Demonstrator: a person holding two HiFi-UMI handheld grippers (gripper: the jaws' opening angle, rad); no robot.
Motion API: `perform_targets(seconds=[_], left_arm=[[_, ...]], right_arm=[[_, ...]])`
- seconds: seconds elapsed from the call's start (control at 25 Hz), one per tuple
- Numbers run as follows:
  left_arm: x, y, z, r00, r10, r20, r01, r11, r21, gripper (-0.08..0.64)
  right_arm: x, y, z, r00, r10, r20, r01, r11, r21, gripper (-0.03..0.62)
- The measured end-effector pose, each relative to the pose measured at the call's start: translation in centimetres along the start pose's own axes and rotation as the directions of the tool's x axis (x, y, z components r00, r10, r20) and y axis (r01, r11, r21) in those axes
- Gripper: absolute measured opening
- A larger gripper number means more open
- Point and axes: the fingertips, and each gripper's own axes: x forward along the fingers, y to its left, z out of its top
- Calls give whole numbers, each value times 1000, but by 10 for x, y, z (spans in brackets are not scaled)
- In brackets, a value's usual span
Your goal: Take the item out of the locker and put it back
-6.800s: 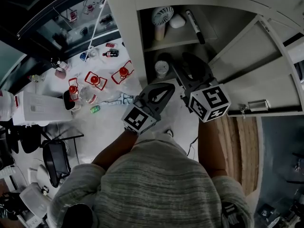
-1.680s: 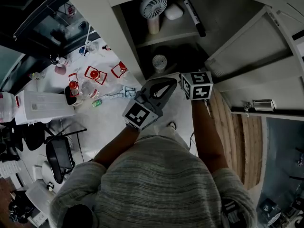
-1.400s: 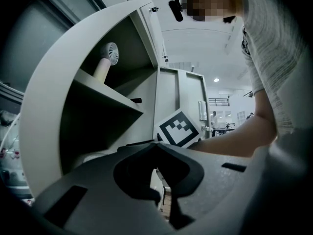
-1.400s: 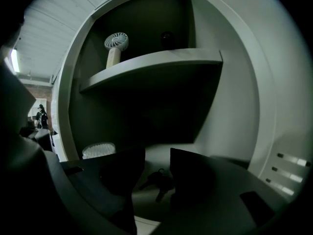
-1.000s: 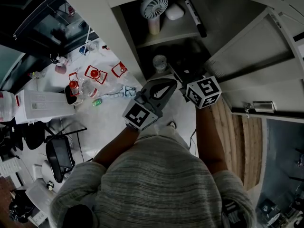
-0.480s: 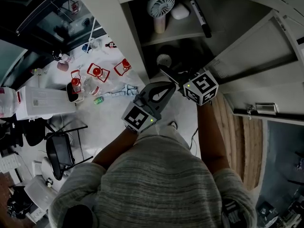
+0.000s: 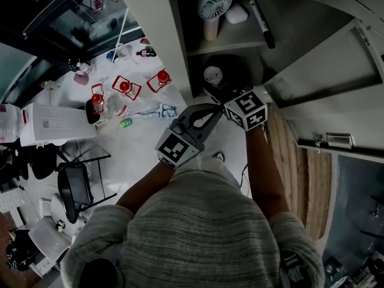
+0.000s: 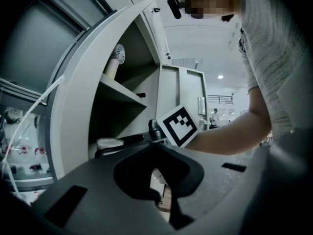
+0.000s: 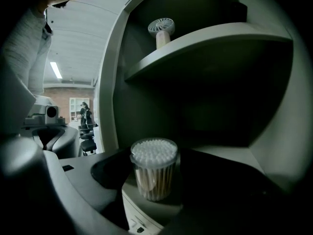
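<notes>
Pick-up, likely: right tongs [image 9: 156,180], just opened, straddle swab jar [image 9: 153,155] at lower shelf [image 9: 146,207] front edge | left tongs [image 8: 159,180] together, empty | next: clamp jar squarely

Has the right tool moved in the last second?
Yes: the right tool has closed in on the swab jar on the lower shelf. Its jaws have just been opening, with the jar between them, ungripped.

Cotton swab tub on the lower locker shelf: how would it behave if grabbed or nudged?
Probably very light: the cotton swab tub looks like thin clear plastic packed with swabs. Its smooth round wall may slip in a loose grip. It stands upright, taller than wide, so a sideways push could tip it and let it roll on the shelf.
</notes>
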Motion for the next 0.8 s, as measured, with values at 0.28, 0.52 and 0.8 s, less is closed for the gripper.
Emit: perform_targets(seconds=[0.28,0.52,0.8], left_arm=[[-2,2,-1,1000,3,-8,-3,1000,-4,8],[-2,2,2,1000,-6,-1,6,1000,12,6],[5,-3,10,999,-33,14,32,999,25,7]], right_arm=[[3,-1,-4,998,-10,-54,9,1000,-12,290],[-1,-3,3,998,-45,-36,43,998,-38,285],[-21,-6,31,997,-77,24,78,995,-57,285]])
